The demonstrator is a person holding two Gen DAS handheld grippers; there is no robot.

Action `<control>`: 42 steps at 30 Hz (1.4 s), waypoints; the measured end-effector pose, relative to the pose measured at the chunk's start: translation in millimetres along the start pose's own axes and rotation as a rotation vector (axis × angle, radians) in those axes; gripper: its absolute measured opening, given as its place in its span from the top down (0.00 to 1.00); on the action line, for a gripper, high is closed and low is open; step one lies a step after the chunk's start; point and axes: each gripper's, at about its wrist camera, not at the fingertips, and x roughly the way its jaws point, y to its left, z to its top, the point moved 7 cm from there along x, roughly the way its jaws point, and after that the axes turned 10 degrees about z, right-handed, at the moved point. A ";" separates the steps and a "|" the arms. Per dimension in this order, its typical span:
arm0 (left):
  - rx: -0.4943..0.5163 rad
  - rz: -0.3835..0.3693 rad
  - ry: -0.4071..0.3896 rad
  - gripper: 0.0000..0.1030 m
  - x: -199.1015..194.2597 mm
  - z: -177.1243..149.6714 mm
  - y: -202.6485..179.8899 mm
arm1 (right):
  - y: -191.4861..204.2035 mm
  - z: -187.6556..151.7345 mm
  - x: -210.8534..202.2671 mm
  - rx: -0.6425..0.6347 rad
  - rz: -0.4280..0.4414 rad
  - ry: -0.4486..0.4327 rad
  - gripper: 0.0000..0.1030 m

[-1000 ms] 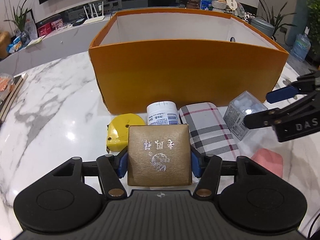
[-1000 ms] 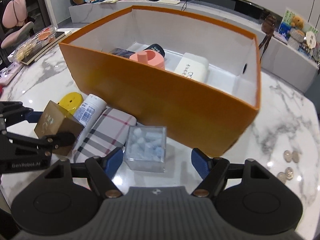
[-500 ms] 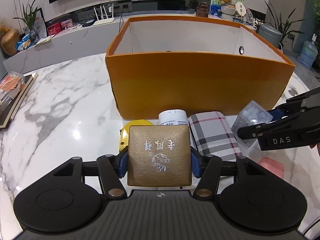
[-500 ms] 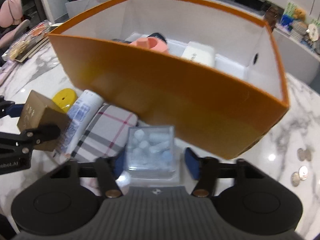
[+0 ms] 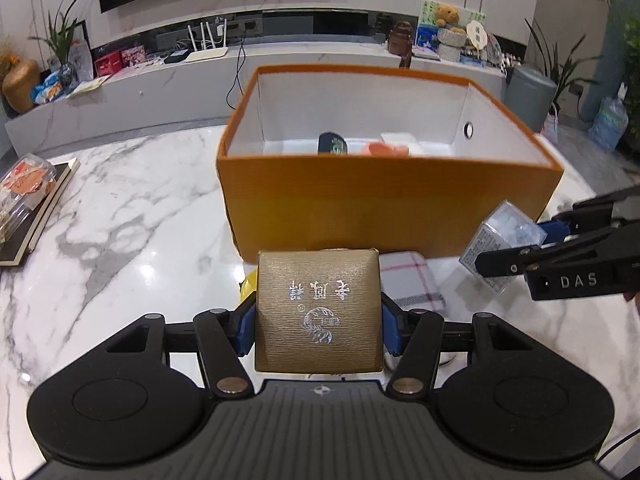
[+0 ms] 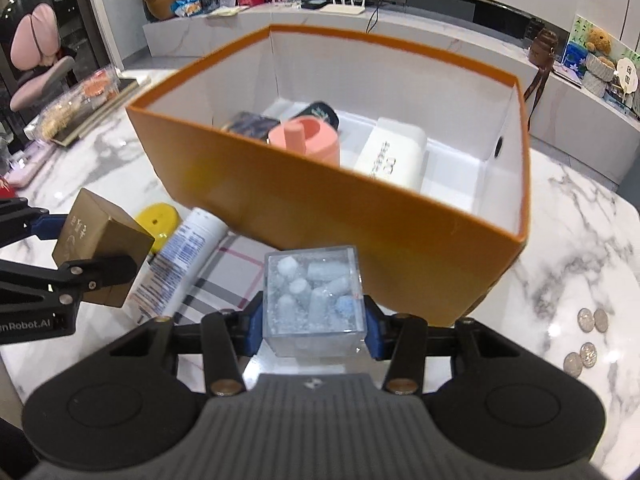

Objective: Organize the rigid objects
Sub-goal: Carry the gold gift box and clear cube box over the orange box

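Both grippers tilt down toward the orange box: left gripper, jaws clamped on the gold box; right gripper, jaws just closed onto the clear cube, both short of its near wall. Marble counter, living room behind. Plaid case, white bottle and yellow tape measure lie against the box's near wall; coins off its right corner.

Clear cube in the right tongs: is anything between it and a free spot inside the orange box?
Only the orange box's near wall stands ahead of the clear cube, which needs to clear its rim. Inside, the pink piece and white case lie behind that wall; bare floor shows toward the right end.
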 end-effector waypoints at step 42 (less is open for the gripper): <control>0.002 -0.026 0.047 0.35 78.6 133.7 1.6 | -57.8 82.9 -13.9 0.173 -0.054 -0.179 0.54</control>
